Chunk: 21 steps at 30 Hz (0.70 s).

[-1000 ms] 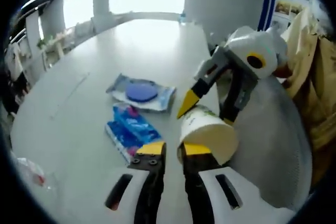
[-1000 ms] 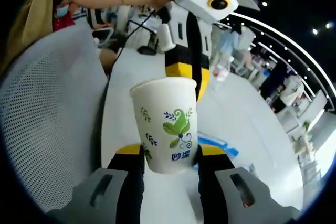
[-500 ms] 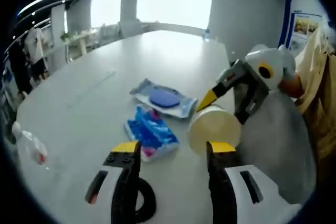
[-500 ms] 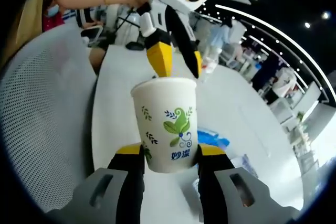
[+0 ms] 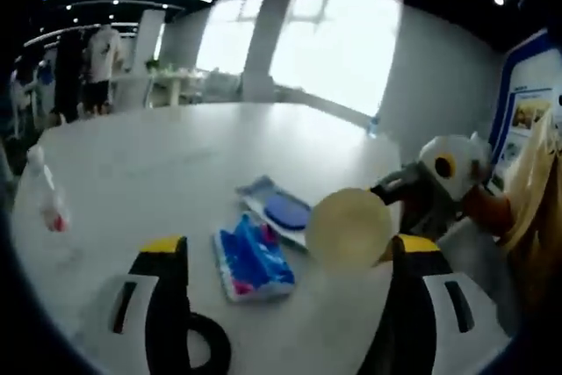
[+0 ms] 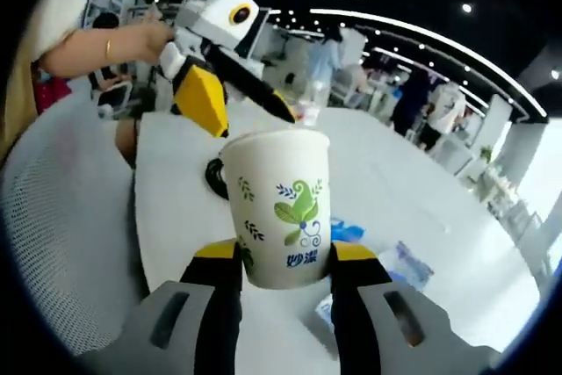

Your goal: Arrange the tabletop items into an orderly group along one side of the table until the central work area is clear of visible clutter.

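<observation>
A white paper cup (image 6: 279, 217) printed with green leaves stands upright between the jaws of my right gripper (image 6: 284, 252), which is shut on it. In the left gripper view I see the cup's round base (image 5: 349, 227) with the right gripper (image 5: 391, 198) behind it. My left gripper (image 5: 290, 248) is open wide with nothing between its jaws; it hangs above and behind the cup (image 6: 253, 120), held by a person's hand (image 6: 132, 41). On the white table (image 5: 149, 164) lie a blue tissue pack (image 5: 253, 261) and a wipes pack (image 5: 279, 211) with a blue lid.
A small clear bottle (image 5: 44, 199) stands at the table's left edge. A grey mesh chair back (image 6: 61, 217) rises beside the table. The blue packs (image 6: 347, 233) lie past the cup. Other people and desks stand far behind.
My left gripper has gone from nearly shut to wide open and drawn back from the cup. The right gripper still holds the cup. Both views have tilted up.
</observation>
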Tool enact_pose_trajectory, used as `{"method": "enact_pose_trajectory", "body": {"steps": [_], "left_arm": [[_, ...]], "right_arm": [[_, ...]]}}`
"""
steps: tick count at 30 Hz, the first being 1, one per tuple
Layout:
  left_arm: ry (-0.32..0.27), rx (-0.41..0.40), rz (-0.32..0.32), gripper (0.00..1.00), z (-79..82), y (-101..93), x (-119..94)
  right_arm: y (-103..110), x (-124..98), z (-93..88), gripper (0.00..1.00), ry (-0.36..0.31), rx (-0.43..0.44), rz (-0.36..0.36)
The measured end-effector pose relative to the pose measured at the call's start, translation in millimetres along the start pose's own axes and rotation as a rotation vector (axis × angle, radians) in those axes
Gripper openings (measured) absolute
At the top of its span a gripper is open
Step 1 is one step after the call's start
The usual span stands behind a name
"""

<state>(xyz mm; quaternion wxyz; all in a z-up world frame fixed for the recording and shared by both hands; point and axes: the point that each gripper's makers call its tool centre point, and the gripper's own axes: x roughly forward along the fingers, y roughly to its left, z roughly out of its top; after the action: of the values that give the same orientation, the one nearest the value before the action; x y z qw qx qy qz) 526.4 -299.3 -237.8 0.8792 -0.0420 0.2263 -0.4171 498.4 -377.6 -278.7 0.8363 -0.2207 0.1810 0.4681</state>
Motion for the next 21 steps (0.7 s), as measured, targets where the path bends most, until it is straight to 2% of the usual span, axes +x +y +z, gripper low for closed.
{"method": "enact_pose_trajectory", "body": {"steps": [2,5,7,12,16,21], "left_arm": [[-0.012,-0.004,0.011,0.99,-0.4,0.2,1.2],[-0.032,-0.008,0.016,0.99,1.1,-1.4,2.6],[-0.053,-0.018,0.027,0.99,3.3,-1.8,4.4],[-0.111,-0.045,0.048,0.99,12.1,-4.7,7.2],[-0.156,-0.084,0.04,0.96,21.4,-11.3,8.0],[-0.202,-0.142,0.024,0.92,30.0,-16.9,8.5]], "right_arm": [[-1.0,0.0,0.4,0.39,-0.007,0.042,0.004],[-2.6,-1.0,5.0,0.39,-0.042,0.126,0.012],[-2.4,-3.1,13.1,0.39,-0.094,0.214,0.034],[-6.3,-5.3,24.1,0.39,-0.158,0.353,0.046],[-9.8,-4.6,32.5,0.39,-0.195,0.421,0.05],[-7.1,-2.6,37.8,0.39,-0.209,0.444,0.063]]}}
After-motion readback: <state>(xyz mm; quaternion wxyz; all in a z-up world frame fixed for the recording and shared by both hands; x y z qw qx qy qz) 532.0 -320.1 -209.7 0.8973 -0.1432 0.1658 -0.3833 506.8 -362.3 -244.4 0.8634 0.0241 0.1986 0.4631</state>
